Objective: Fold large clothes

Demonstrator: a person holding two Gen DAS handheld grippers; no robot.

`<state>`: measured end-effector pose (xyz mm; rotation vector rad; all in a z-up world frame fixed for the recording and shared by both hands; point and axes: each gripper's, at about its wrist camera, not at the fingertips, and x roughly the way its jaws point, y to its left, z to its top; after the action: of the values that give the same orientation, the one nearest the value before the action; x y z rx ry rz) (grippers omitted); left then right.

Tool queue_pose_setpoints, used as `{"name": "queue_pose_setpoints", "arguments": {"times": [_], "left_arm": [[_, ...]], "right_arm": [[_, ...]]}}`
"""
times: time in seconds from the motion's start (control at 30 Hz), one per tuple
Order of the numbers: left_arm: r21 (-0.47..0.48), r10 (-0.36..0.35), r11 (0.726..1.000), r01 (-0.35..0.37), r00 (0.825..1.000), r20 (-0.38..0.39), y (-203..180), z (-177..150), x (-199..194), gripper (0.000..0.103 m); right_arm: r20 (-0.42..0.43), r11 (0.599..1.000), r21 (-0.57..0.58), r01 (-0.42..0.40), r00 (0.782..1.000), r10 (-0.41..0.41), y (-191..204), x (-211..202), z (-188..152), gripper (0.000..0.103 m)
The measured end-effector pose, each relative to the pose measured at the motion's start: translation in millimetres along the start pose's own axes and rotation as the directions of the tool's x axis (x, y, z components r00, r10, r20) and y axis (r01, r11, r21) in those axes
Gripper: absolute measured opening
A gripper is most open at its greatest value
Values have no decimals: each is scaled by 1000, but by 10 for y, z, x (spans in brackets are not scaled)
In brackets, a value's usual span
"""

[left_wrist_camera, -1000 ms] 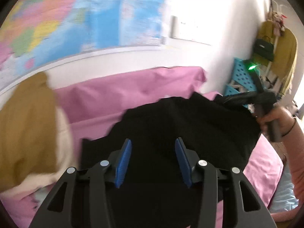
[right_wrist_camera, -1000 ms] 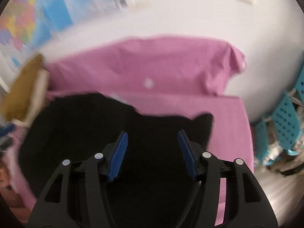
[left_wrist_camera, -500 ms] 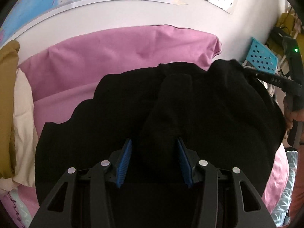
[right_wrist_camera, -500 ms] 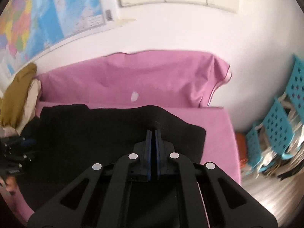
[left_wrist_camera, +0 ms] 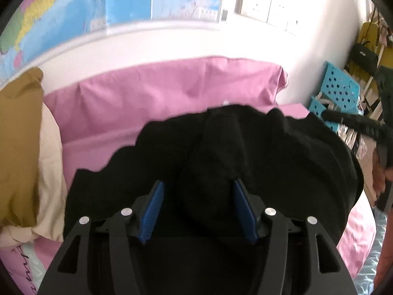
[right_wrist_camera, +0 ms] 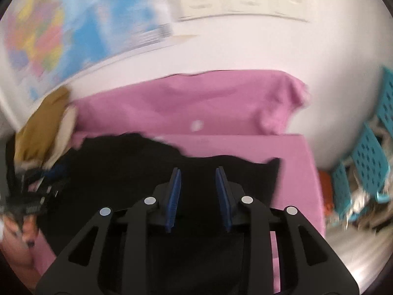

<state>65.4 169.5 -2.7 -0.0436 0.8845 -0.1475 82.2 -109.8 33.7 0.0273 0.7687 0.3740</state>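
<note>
A large black garment [left_wrist_camera: 270, 159] lies spread over the pink bed sheet [left_wrist_camera: 147, 103]. My left gripper [left_wrist_camera: 198, 183] hangs just above it and its jaws are opening. A raised ridge of black cloth runs between the blue pads, touching the right pad with a gap at the left one. In the right wrist view the black garment [right_wrist_camera: 118, 172] reaches to a corner at the right. My right gripper [right_wrist_camera: 197, 170] is over that edge with its jaws opening, and no cloth is pinched between the pads. The right wrist view is motion-blurred.
Mustard and cream clothes [left_wrist_camera: 17, 135] are piled at the bed's left. Turquoise perforated crates [left_wrist_camera: 339, 91] stand by the wall on the right, with clutter on the floor. A map [left_wrist_camera: 98, 12] and sockets hang on the wall behind. A hand [left_wrist_camera: 378, 172] holds the other gripper at the right edge.
The right gripper shut fully half a second ago and now stands partly apart again. The left jaws have widened off the cloth ridge. Both views have shifted over the garment.
</note>
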Motion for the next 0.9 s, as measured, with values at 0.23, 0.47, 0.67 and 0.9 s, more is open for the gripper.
{"name": "queue_pose_setpoints", "arguments": {"times": [0.23,0.47,0.67,0.9], "left_arm": [[-30,3,1000,-6,994,-108,77,-57,300,62],[-70,-7,997,12,998,68,206,-286,-396,69],[-78,79,994,-72,993,90,275,-685,-732,72],[-141,83,988,-68,991,102,307,-921,-882,77]], "right_arm": [[-169,998,49,32,985,-23,-64,609,-135,32],[64,974,180,-136,990,127,-93,-398,-383,66],[114,953,235,-192,979,170,-114,-778,-843,69],[128,924,296,-243,968,214,-31,-797,-1240,70]]}}
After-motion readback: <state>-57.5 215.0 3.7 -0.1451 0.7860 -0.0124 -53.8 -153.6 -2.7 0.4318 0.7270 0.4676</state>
